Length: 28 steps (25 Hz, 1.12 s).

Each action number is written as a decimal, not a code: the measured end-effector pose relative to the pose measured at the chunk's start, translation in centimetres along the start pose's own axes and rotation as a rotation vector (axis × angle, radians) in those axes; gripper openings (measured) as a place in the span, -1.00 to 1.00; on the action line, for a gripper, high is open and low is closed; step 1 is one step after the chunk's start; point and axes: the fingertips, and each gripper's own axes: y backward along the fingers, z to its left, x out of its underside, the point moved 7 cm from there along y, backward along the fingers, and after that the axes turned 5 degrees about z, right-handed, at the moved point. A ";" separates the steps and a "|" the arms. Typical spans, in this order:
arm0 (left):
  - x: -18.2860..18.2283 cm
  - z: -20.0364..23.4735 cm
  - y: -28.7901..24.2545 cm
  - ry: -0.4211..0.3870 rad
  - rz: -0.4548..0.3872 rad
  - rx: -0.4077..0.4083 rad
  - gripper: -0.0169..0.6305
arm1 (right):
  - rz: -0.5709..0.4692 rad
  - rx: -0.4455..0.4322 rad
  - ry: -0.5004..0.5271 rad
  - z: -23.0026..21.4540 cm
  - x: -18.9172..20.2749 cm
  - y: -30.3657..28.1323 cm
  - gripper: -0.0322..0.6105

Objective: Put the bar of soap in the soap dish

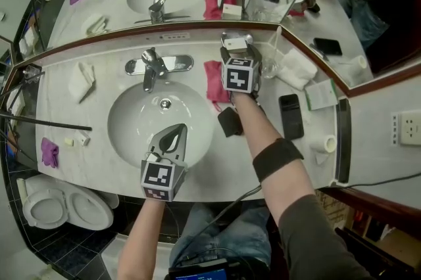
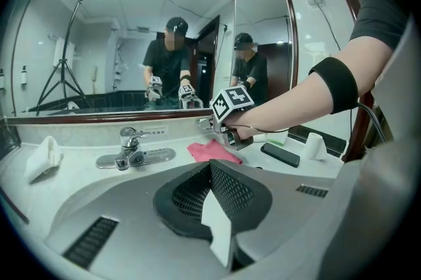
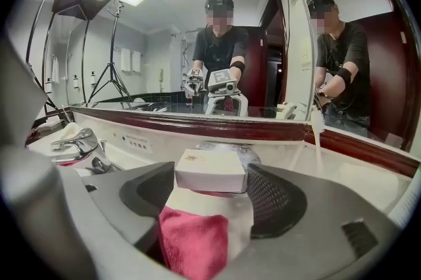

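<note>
Right gripper [image 3: 209, 189]: jaws spread wide, pads not visibly pressing on the bar of soap [image 3: 210, 171], which sits between them in its white wrapper. As far as I can judge, the bar rests on the silvery soap dish [image 3: 222, 148] at the back of the counter, close under the mirror ledge. Only the dish's rim shows behind the bar, so I cannot confirm it sits square. I read the placing as all but done. What is left is drawing this gripper back without nudging the bar. A pink cloth [image 3: 193, 240] lies under the jaws, nearer me than the dish. Left gripper [image 1: 175, 135]: jaws closed together, nothing gripped, hanging over the sink basin [image 1: 128, 119], well apart from soap and dish. Faucet [image 1: 152, 66] stands left of the dish. A dark phone [image 1: 291, 116] lies right of my right forearm.
</note>
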 end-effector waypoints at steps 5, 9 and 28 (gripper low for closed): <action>-1.2 -0.1 1.1 0.002 -0.017 -0.016 -0.95 | 0.015 0.001 -0.022 -0.2 -0.2 2.3 0.26; -2.4 -0.4 2.7 0.010 -0.035 -0.033 -0.95 | -0.001 -0.051 -0.032 -0.1 -0.1 6.2 -0.08; -4.8 -2.5 9.1 0.036 -0.068 -0.097 -0.95 | -0.005 -0.247 -0.516 -10.8 4.7 24.8 -0.85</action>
